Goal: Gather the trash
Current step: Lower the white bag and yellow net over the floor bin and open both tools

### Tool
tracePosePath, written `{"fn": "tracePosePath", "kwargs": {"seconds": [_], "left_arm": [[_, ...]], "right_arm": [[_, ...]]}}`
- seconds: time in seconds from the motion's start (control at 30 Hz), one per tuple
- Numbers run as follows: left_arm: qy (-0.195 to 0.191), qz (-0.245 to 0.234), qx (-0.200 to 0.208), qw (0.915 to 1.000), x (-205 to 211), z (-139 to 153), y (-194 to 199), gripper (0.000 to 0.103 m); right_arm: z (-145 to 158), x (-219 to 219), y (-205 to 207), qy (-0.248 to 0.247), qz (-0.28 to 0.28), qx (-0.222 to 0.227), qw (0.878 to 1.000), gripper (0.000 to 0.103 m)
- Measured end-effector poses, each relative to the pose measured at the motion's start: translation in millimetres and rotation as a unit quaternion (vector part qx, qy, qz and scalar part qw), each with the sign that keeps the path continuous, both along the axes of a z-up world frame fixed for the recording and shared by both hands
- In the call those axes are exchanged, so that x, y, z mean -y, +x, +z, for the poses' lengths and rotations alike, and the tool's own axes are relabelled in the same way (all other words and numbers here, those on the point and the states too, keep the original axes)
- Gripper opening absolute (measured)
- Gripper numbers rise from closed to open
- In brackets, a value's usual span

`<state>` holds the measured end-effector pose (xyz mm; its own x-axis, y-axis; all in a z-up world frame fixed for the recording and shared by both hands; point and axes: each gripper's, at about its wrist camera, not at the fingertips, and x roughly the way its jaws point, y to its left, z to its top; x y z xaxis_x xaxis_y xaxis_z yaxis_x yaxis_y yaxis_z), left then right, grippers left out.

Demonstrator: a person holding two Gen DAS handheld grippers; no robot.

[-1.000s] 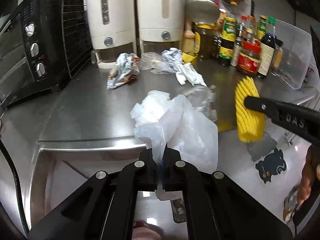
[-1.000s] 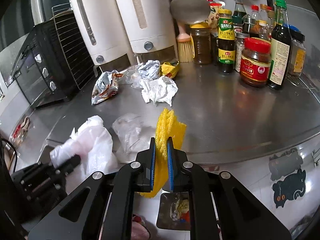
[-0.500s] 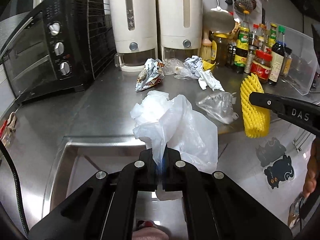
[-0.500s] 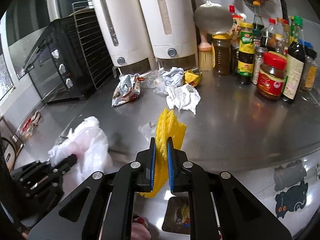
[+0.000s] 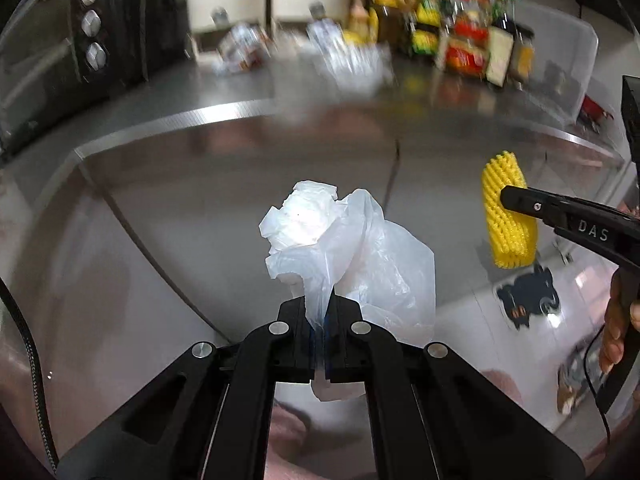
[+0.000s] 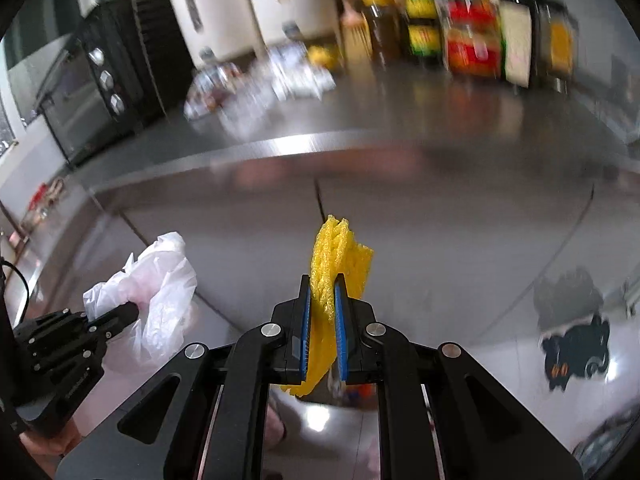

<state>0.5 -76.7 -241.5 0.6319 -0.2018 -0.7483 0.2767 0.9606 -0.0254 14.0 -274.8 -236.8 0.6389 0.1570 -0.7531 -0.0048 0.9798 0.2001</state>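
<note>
A crumpled white plastic bag (image 5: 344,252) hangs from my left gripper (image 5: 320,312), which is shut on its lower end. The same bag (image 6: 160,292) shows at the left of the right wrist view, beside the left gripper (image 6: 120,314). My right gripper (image 6: 323,296) is shut on a yellow foam net (image 6: 338,256), pinched between its blue pads. The net (image 5: 508,212) and the right gripper (image 5: 516,200) appear at the right of the left wrist view. Both grippers sit below the steel counter edge (image 5: 224,114). More crumpled wrappers (image 6: 264,80) lie blurred on the counter.
A black toaster oven (image 5: 60,52) stands at the left of the counter, white dispensers (image 6: 216,4) behind, sauce bottles and jars (image 5: 468,40) at the back right. A clear plastic bin (image 5: 560,56) is far right. The steel cabinet front (image 6: 440,240) fills the middle. Black cat stickers (image 6: 576,344) mark the lower right.
Both grippers have dropped from above the counter to below its front edge, each still holding its item. The counter and its clutter have slid up and blurred.
</note>
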Motion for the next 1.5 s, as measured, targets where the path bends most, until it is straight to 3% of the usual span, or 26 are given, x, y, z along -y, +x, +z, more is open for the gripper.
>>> {"fn": "tracePosePath", "kwargs": {"seconds": [0.27,0.47,0.93,1.2,1.3,1.37,1.5], "left_arm": [[0.007,-0.033,-0.070,0.9969,33.0,-90.6,12.1,0.001],[0.016,-0.037,-0.139,0.9895,50.5,-155.1,34.4,0.001],[0.041,-0.041,-0.237,0.9698,77.1,-259.4,86.2,0.001],[0.031,-0.042,-0.251,0.9667,77.7,-273.1,104.3,0.009],[0.025,-0.040,-0.246,0.9680,77.1,-268.0,103.6,0.020],[0.020,-0.039,-0.240,0.9699,76.5,-261.8,104.3,0.027],[0.011,-0.035,-0.223,0.9742,72.0,-244.0,101.4,0.045]], "right_arm": [[-95.7,13.9,8.5,0.010,-0.020,-0.079,0.997,0.012],[-155.4,18.5,25.1,0.024,-0.027,-0.132,0.991,0.012],[-258.1,20.3,71.2,0.042,-0.027,-0.242,0.969,0.013],[-274.1,22.8,91.2,0.056,-0.034,-0.265,0.962,0.016],[-273.9,29.9,92.1,0.057,-0.037,-0.261,0.963,0.026],[-269.1,27.2,90.9,0.058,-0.038,-0.254,0.965,0.043],[-253.7,24.7,89.0,0.051,-0.038,-0.236,0.970,0.052]]}}
